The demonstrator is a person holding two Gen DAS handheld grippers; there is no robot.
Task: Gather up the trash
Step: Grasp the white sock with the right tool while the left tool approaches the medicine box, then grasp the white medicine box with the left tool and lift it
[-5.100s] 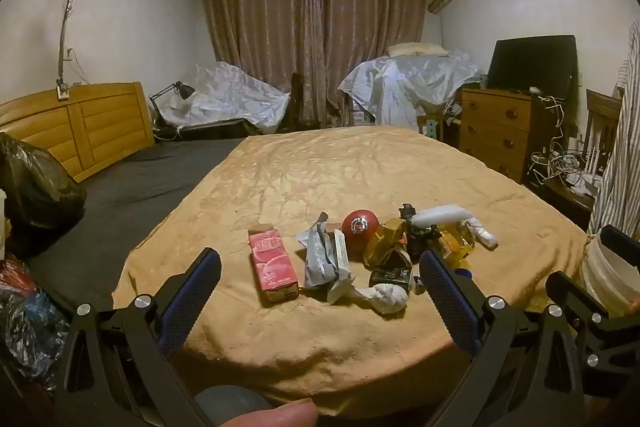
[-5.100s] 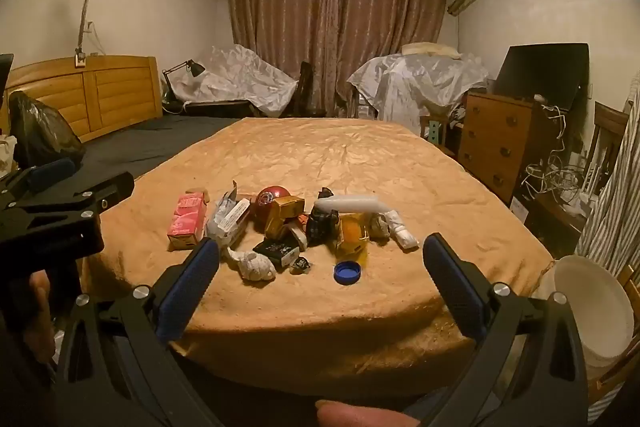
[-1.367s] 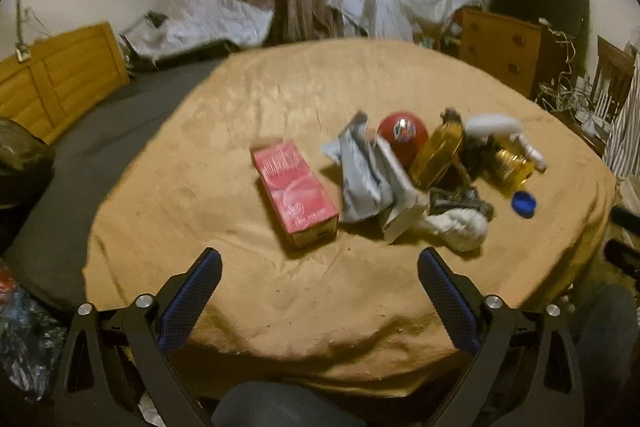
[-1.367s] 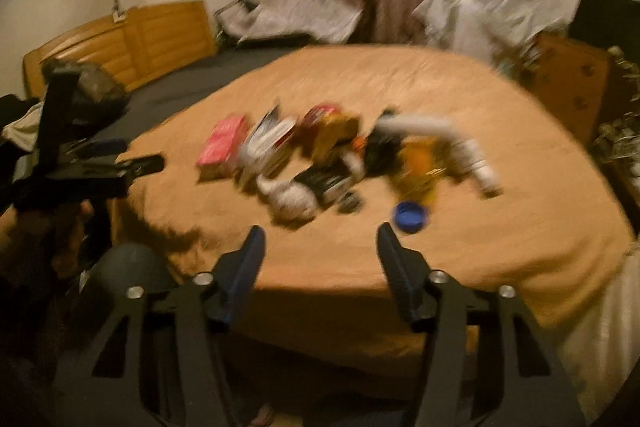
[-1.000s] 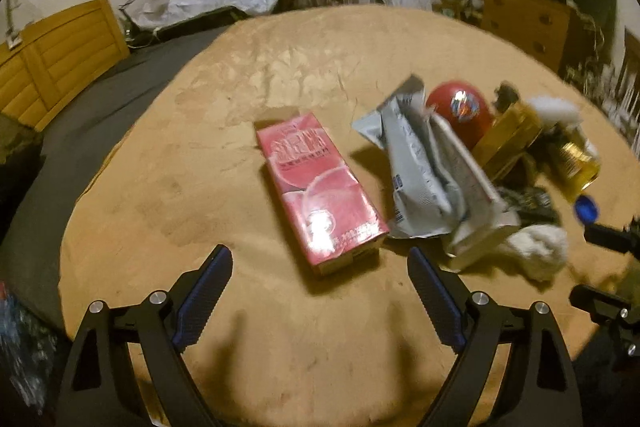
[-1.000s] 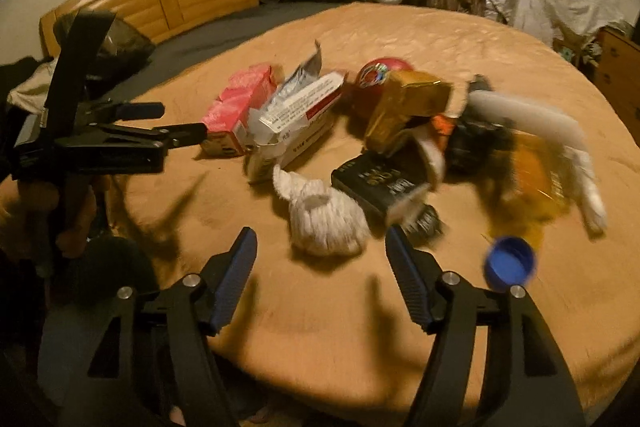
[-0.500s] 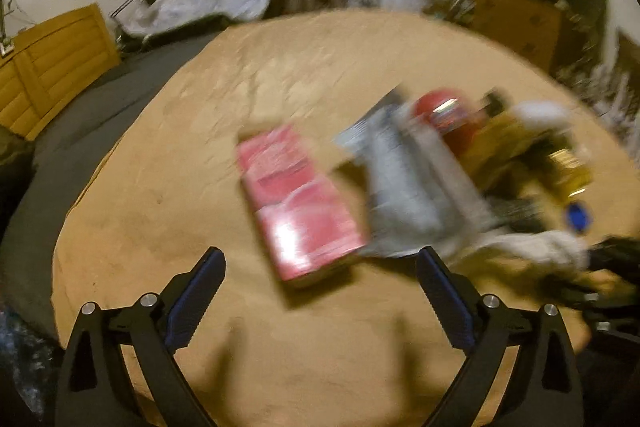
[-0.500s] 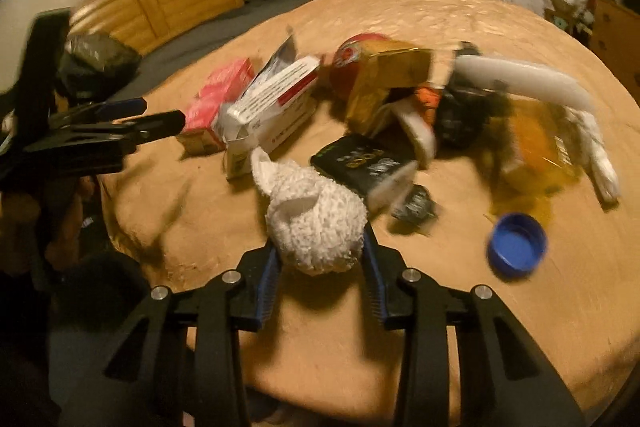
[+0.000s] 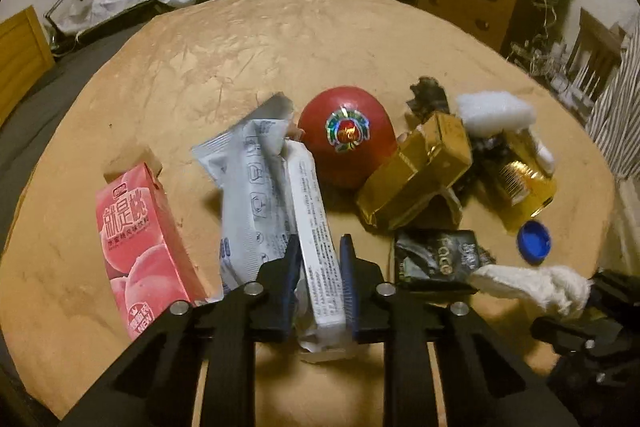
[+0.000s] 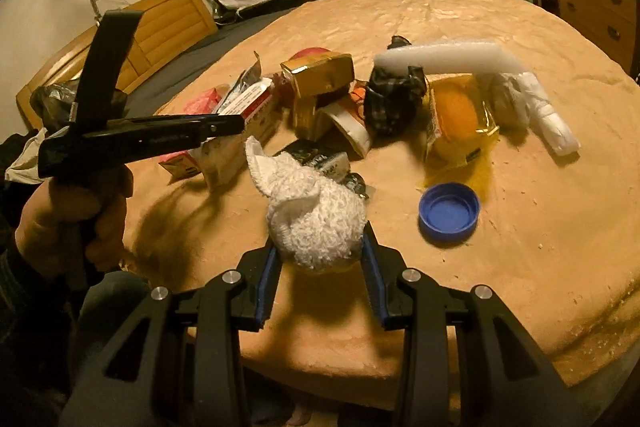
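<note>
You've got both hands loaded at once here. Your left tool [image 9: 320, 271] is clamped on the white box [image 9: 316, 227] with the crumpled grey wrapper [image 9: 252, 187] bunched up against it, right at the near end of the trash pile on the bed [image 9: 200, 67]. Your right tool [image 10: 320, 251] is squeezed around the white fabric wad [image 10: 316, 223], and it's a soft lump, so the grip looks decent but squishy.

So I'd call this the grab step, first two pieces of the pile. Next you just need to lift both clear and carry them off to wherever the trash goes; I can't see a bin in either view.

Watch the left side: that grey wrapper may only be half caught, so it could slide out and drop when you lift. Raise it slowly.

Plenty left afterwards: the pink juice carton [image 9: 140, 247] just left of your box, the red ball [image 9: 346, 135], gold box [image 9: 420, 171], black packet [image 9: 436, 259], blue cap [image 10: 449, 211], yellow bag [image 10: 456, 123] and the white foam strip [image 10: 448, 57] lying across the back.
</note>
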